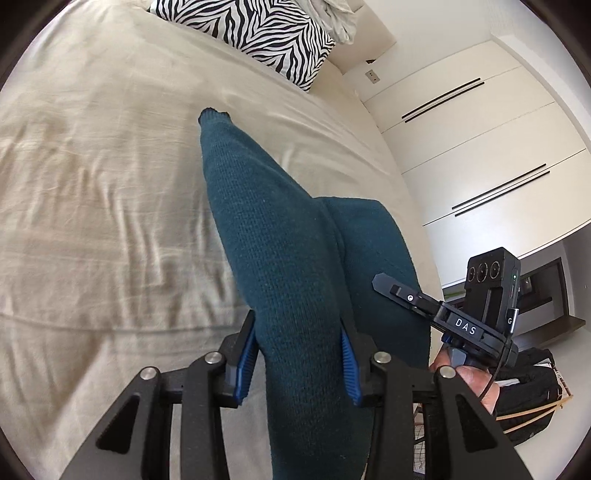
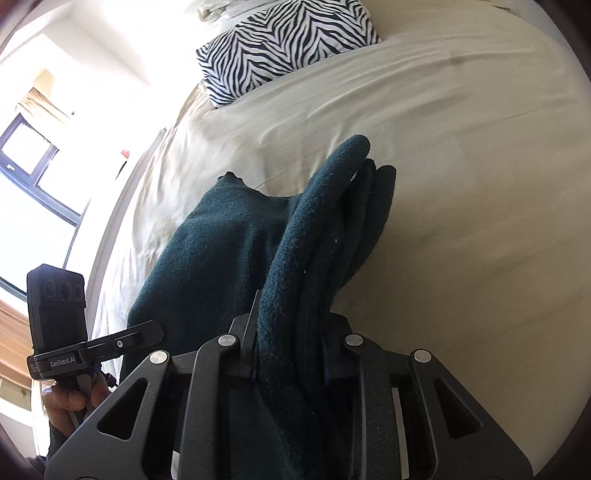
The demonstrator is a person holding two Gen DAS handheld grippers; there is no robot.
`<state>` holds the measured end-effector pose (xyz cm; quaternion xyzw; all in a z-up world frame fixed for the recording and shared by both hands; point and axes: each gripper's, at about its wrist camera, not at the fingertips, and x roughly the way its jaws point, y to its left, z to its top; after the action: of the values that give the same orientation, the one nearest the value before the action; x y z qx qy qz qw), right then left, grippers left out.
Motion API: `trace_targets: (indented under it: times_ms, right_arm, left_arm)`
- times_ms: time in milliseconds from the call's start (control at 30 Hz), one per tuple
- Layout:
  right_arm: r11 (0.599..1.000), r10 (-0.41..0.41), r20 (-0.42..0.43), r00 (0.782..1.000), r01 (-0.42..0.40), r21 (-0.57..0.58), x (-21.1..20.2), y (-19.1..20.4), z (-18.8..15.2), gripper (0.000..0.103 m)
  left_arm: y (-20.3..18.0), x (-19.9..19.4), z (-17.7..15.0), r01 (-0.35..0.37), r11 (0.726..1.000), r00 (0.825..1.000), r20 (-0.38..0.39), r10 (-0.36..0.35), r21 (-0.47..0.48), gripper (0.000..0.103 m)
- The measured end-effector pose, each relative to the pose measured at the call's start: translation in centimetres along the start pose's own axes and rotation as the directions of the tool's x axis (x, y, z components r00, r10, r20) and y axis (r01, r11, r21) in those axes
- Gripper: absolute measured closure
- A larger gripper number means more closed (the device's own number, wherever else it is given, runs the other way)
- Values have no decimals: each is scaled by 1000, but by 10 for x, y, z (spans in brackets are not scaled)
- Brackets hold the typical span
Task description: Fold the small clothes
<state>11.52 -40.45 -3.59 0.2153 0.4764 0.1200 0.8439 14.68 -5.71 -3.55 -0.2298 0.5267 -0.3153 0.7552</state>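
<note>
the left gripper [image 1: 299,354] is clamped on a thick bunch of the dark teal knitted garment [image 1: 273,240], blue pads [image 1: 349,356] pressing both sides, and the cloth runs from the jaws up toward 12 o'clock, its ribbed cuff end lifted over the cream bed sheet [image 1: 92,192]. the right gripper [image 2: 290,354] pinches a folded edge of the same garment, several layers stacked between narrow jaws, the fold rising toward 12 o'clock in its own view. a zebra-striped pillow [image 1: 258,33] lies on the bed at 12 o'clock, well apart from the garment. in the left wrist view white wardrobe doors [image 1: 472,147] stand at 2 o'clock and a black bag [image 1: 532,387] sits on the floor at 4 o'clock. in the right wrist view a bright window [image 2: 33,173] fills 9 o'clock.
</note>
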Motion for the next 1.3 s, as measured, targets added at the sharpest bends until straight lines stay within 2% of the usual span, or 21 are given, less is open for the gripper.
trace_targets:
  times_ms: [233, 333, 400, 467, 533, 600, 667, 733, 800, 900, 1000, 1100, 1167, 1233, 1300]
  right_arm:
    - [997, 81, -37, 996, -81, 7, 18, 52, -66, 82]
    - [996, 87, -70, 994, -85, 40, 36, 57, -90, 82]
    - [995, 78, -88, 993, -72, 68, 46, 50, -104, 81]
    - [987, 89, -99, 991, -74, 141, 54, 31, -113, 81]
    - [957, 171, -94, 981, -143, 254, 58, 7, -122, 77]
    - [922, 244, -79, 966, -206, 329, 56, -11, -130, 74]
    - [917, 246, -68, 967, -210, 338, 51, -11, -134, 72]
    - [927, 206, -60, 977, -175, 332, 41, -10, -135, 64]
    - [930, 179, -38, 983, -157, 333, 29, -12, -131, 60]
    - [928, 145, 29, 989, -146, 344, 3, -16, -122, 59]
    - [920, 208, 90, 974, -226, 320, -13, -7, -101, 59]
    - [912, 290, 84, 953, -302, 278, -7, 12, -76, 59]
    - [913, 327, 58, 943, -331, 239, 6, 27, -64, 59]
    - [911, 329, 25, 944, -324, 255, 26, 31, -54, 59]
    - [904, 309, -2, 951, -293, 310, 52, 22, -48, 59]
  left_arm:
    - [22, -59, -57, -64, 997, 998, 31, 63, 36, 60]
    - [52, -60, -79, -83, 996, 996, 16, 84, -24, 61]
    - [72, -54, -93, -106, 992, 994, -6, 106, -61, 61]
    - [89, -46, -103, -93, 991, 996, -11, 92, -100, 60]
    - [94, -47, -107, -54, 990, 998, 5, 56, -128, 60]
    - [91, -49, -109, -62, 991, 998, 13, 64, -119, 59]
    - [88, -53, -109, -67, 991, 997, 19, 69, -113, 59]
    - [85, -61, -106, -83, 990, 995, 39, 88, -110, 59]
    - [81, -73, -101, -97, 991, 991, 85, 105, -92, 59]
    - [67, -89, -89, -86, 995, 985, 144, 92, -50, 59]
    - [51, -83, -62, -72, 997, 984, 164, 71, 1, 59]
    - [39, -58, -31, -77, 996, 986, 150, 69, 53, 59]
    - [40, -39, -14, -109, 992, 987, 125, 102, 56, 59]
    - [43, -25, -2, -147, 988, 984, 106, 141, 49, 59]
    - [52, -10, 4, -149, 989, 986, 76, 147, 22, 59]
